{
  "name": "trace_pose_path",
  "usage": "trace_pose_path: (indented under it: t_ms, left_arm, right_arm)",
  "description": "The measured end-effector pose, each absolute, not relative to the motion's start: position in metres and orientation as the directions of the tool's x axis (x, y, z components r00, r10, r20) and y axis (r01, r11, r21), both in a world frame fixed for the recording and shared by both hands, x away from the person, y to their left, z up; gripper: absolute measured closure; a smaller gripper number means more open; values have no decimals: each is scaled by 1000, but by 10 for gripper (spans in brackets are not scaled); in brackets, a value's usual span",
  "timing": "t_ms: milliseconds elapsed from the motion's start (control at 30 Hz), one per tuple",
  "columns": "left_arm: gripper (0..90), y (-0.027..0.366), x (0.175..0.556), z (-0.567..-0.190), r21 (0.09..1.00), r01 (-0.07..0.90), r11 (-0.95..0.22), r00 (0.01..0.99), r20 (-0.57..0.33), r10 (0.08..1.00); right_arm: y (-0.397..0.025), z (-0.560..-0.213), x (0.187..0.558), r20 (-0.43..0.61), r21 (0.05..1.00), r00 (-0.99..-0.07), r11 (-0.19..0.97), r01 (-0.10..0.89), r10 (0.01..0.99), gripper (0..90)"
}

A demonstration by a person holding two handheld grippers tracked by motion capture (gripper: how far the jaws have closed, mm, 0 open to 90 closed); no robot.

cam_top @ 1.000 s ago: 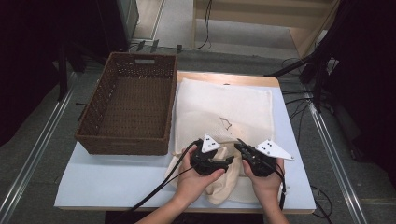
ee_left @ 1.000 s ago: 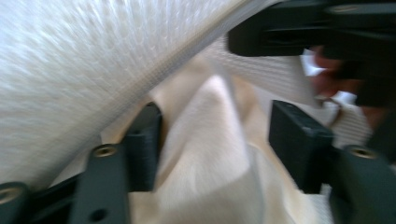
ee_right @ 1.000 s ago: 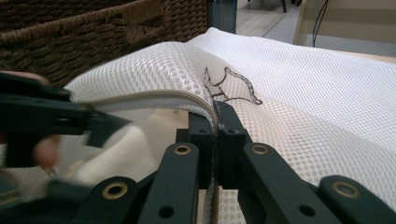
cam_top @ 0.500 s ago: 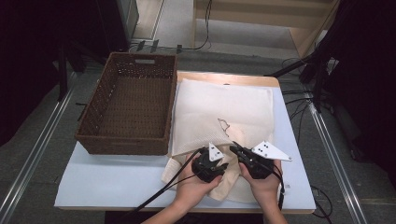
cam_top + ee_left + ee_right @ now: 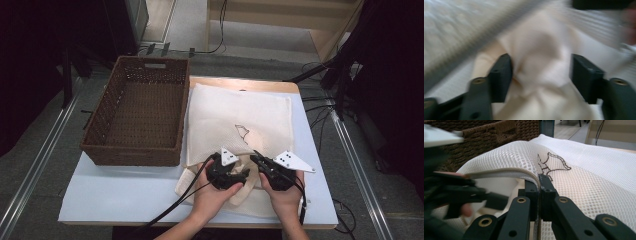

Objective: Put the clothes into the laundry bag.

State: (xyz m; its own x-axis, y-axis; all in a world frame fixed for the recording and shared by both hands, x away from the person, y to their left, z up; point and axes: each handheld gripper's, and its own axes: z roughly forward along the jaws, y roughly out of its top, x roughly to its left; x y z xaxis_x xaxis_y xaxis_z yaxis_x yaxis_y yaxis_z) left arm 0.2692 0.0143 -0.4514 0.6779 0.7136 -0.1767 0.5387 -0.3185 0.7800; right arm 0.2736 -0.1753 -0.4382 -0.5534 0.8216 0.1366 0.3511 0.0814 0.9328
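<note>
R gripper point(image 5: 539, 178) pinches mesh bag point(image 5: 584, 170) edge.

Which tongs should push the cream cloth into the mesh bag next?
Left. The left tongs stand open around the cream cloth, while the right tongs are shut on the mesh bag edge.

A coarse brown wicker weave was seen on the basket point(image 5: 134, 120); the mesh bag point(image 5: 584, 182) was white honeycomb netting, the cloth point(image 5: 541, 75) soft cream, the fingers point(image 5: 549, 192) matt black plastic.
</note>
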Motion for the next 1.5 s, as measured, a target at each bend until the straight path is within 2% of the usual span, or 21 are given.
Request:
trace_pose_path:
  t_ms: [133,200,300,400,467,567,633,700,800,867,1000,1100,1233,1300,1433,1500]
  left_arm:
    - [249,22,250,-446,776,514,-366,738,-182,650]
    - [235,25,249,-448,753,537,-380,732,-192,654]
    - [244,20,251,-459,687,569,-452,717,-146,681]
    - [357,16,256,-466,665,580,-470,695,-103,711]
    - [449,13,259,-465,668,546,-506,713,-53,699]
    - [652,6,264,-460,663,505,-553,735,6,678]
    - [774,4,272,-459,670,512,-537,726,-4,688]
    - [820,4,281,-460,687,524,-504,702,-13,712]
    - [836,8,294,-461,719,549,-427,639,-31,769]
    - [840,13,301,-461,736,558,-383,579,-15,815]
    - [839,20,314,-463,749,563,-350,445,82,892]
    - [801,19,308,-461,755,549,-359,480,66,875]
    - [574,28,289,-451,770,545,-332,556,-36,830]
    - [517,32,278,-446,775,540,-327,583,-65,810]
    - [448,28,262,-448,737,525,-426,635,-6,773]
    - [479,24,265,-456,699,538,-471,617,54,785]
  right_arm:
    - [-176,-441,276,139,930,-551,83,359,823,877]
    - [-175,-442,276,143,927,-550,83,365,823,875]
    - [-173,-444,277,138,926,-554,91,367,821,875]
    - [-172,-445,277,137,923,-557,98,372,819,874]
    - [-171,-445,276,139,923,-559,98,372,818,874]
    - [-171,-445,276,144,923,-568,97,372,810,874]
    - [-170,-445,275,149,922,-574,96,375,805,875]
    - [-168,-446,275,148,921,-580,103,377,801,875]
    - [-166,-447,274,144,919,-584,110,378,799,877]
    - [-167,-446,273,140,922,-583,110,372,801,878]
    - [-171,-448,274,137,922,-572,106,371,809,880]
    - [-171,-451,276,144,918,-562,102,383,814,880]
    - [-172,-452,278,154,917,-559,92,388,815,879]
    - [-172,-451,278,154,918,-559,91,385,815,878]
    - [-172,-450,277,161,918,-562,86,388,811,878]
    - [-171,-449,277,169,917,-562,80,390,810,878]
